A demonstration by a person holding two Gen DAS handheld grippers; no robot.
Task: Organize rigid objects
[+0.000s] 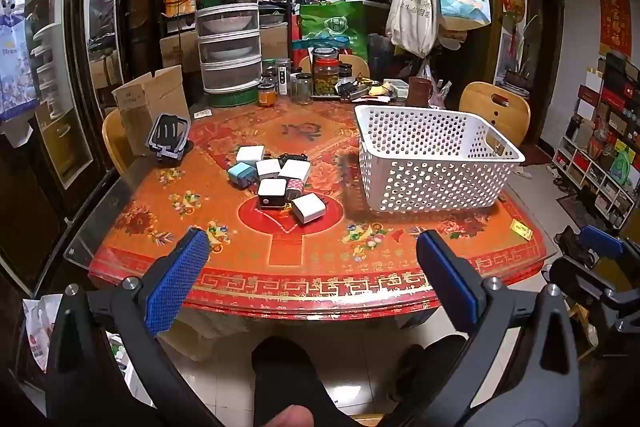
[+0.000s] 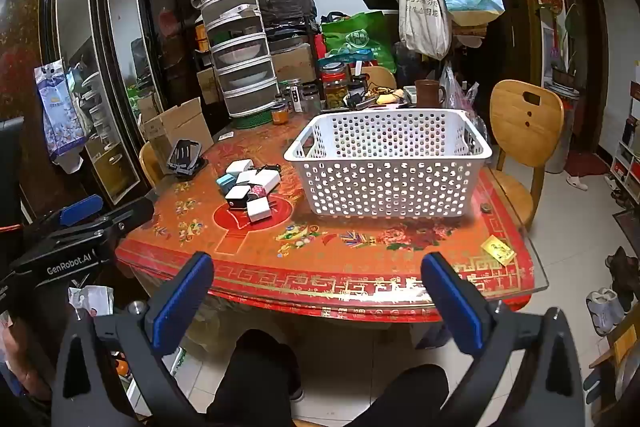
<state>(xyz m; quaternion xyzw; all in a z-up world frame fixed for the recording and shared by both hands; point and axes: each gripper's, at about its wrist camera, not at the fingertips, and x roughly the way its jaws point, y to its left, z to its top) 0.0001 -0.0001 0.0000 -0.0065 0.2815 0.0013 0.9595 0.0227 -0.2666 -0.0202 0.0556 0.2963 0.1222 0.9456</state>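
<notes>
Chargers [image 1: 278, 183] lie in a loose heap (white mostly, one blue, one black-faced) on the red patterned surface [image 1: 248, 267], just left of the white basket [image 1: 432, 163]. A black stand [image 1: 170, 137] sits farther left of the basket, near a cardboard box [image 1: 150, 103]. The left tool [image 1: 312, 243] and the right tool [image 2: 318, 263] both hang short of the surface edge nearest the basket, fingers spread wide, holding nothing.

A cluster of small boxy chargers [image 1: 276, 183], mostly white with one teal, one black-faced and one patterned, is bunched together on the red floral desk [image 1: 360, 267]. A white perforated basket [image 1: 432, 163] is set upright just beside it, to the right.
</notes>
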